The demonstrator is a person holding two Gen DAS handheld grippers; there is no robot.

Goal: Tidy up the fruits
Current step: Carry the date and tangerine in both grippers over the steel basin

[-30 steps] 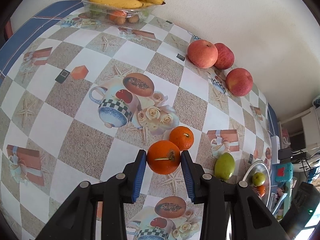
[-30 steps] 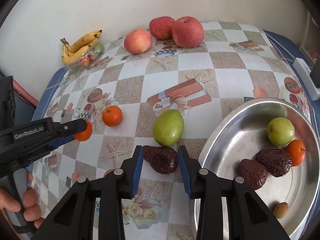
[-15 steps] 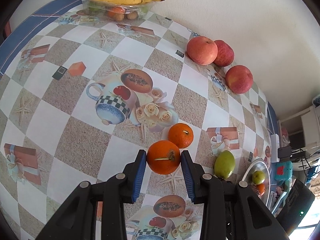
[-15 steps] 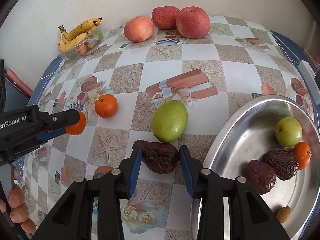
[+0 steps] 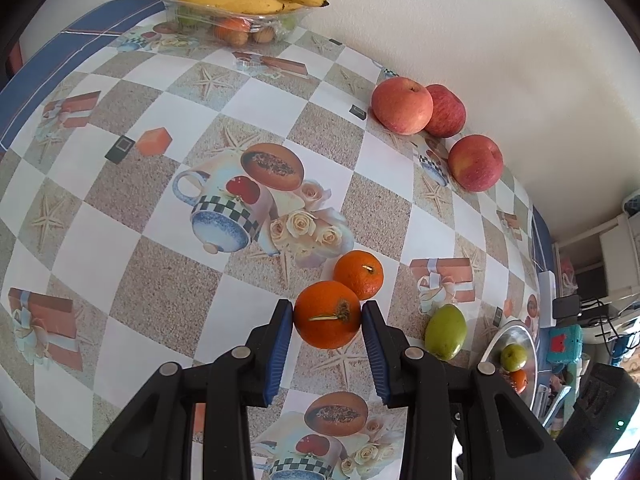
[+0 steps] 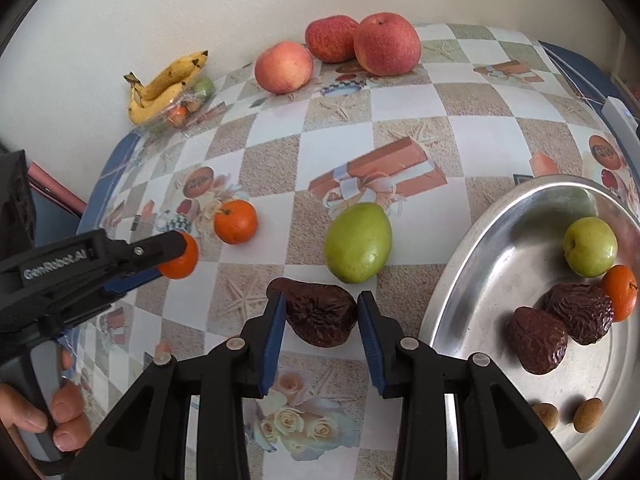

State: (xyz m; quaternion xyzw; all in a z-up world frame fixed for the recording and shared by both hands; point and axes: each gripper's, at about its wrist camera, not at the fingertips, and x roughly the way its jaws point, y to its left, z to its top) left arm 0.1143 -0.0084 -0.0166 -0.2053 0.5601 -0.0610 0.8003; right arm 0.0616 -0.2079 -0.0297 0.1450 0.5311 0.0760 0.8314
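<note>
My left gripper (image 5: 327,318) is shut on an orange (image 5: 327,315) and holds it above the patterned table; it also shows in the right wrist view (image 6: 178,256). A second orange (image 5: 359,274) lies just beyond it on the cloth. My right gripper (image 6: 321,314) is shut on a dark wrinkled date (image 6: 320,314), held left of the steel tray (image 6: 472,276). The tray holds a green fruit (image 6: 590,246), a small orange (image 6: 620,292), two dates (image 6: 536,344) and two nuts. A green pear-shaped fruit (image 6: 357,242) lies on the table between gripper and tray.
Three red apples (image 6: 386,44) sit along the back wall. A clear tub with bananas (image 6: 168,84) on top stands at the far left corner. A white power strip (image 6: 620,114) lies by the right table edge. Shelves and cables show beyond the table (image 5: 592,300).
Both grippers keep their hold. The right gripper with the date has risen and drawn back slightly; the left gripper with the orange has shifted a little forward.
</note>
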